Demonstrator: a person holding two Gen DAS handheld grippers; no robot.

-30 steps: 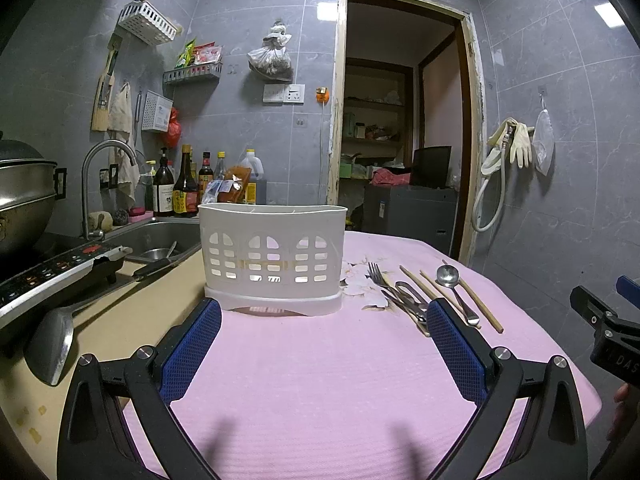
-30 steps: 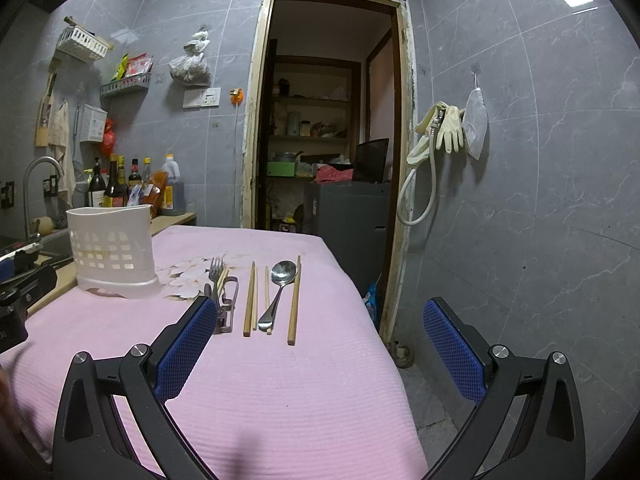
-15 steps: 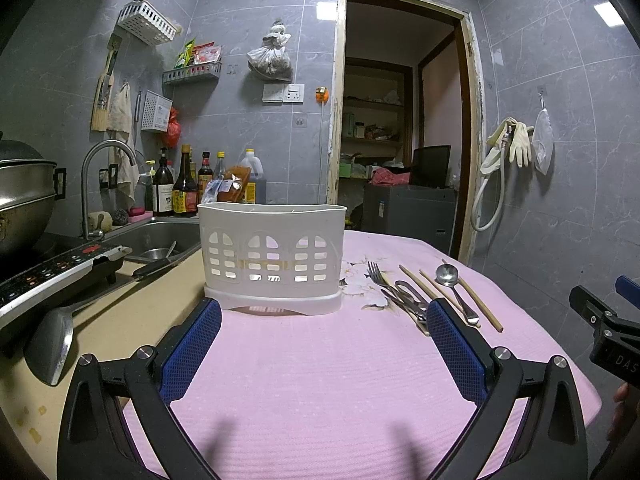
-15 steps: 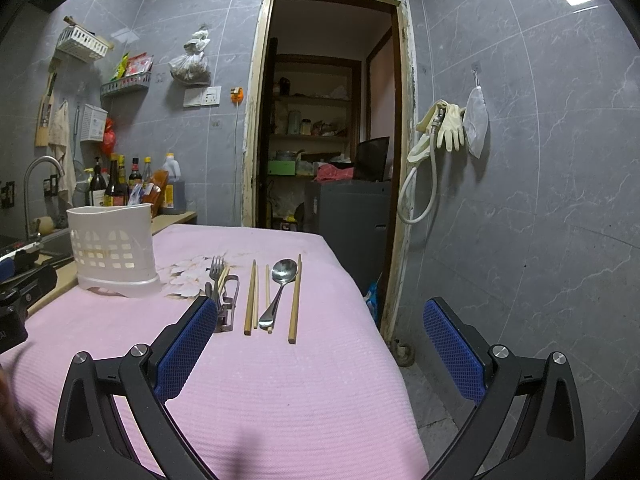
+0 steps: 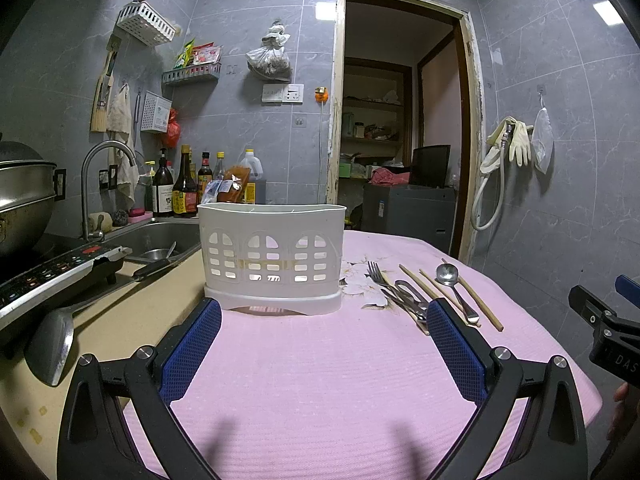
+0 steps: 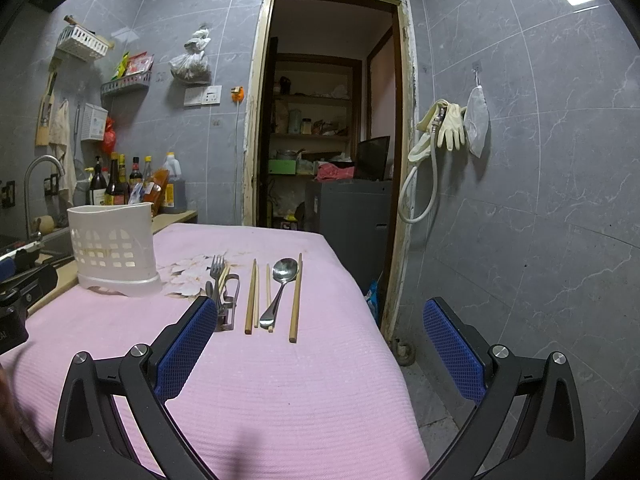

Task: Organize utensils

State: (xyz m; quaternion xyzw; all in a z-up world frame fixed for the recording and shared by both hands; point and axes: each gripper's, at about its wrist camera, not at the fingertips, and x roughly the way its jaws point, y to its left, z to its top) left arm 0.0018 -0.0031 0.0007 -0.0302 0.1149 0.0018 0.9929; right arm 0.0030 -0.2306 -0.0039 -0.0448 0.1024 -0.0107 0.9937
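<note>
Left black two-finger gripper with blue pads [image 5: 322, 344]: held low and level over pink ribbed tablecloth [image 5: 320, 380], jaws spread wide, empty, aimed at white perforated plastic utensil caddy [image 5: 272, 258] standing upright just ahead. Right black two-finger gripper with blue pads [image 6: 316, 344]: same level pose, jaws spread, empty. Steel fork [image 6: 217, 276], steel spoon [image 6: 280, 286] and wooden chopsticks [image 6: 295, 298] lying flat in a row beside caddy, right of it.

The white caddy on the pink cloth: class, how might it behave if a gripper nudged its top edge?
The caddy looks like thin, perforated plastic and no utensils show above its rim, so it is probably light. It stands tall on a narrow base, so a high push may tip it. On the cloth it may drag rather than glide.
</note>
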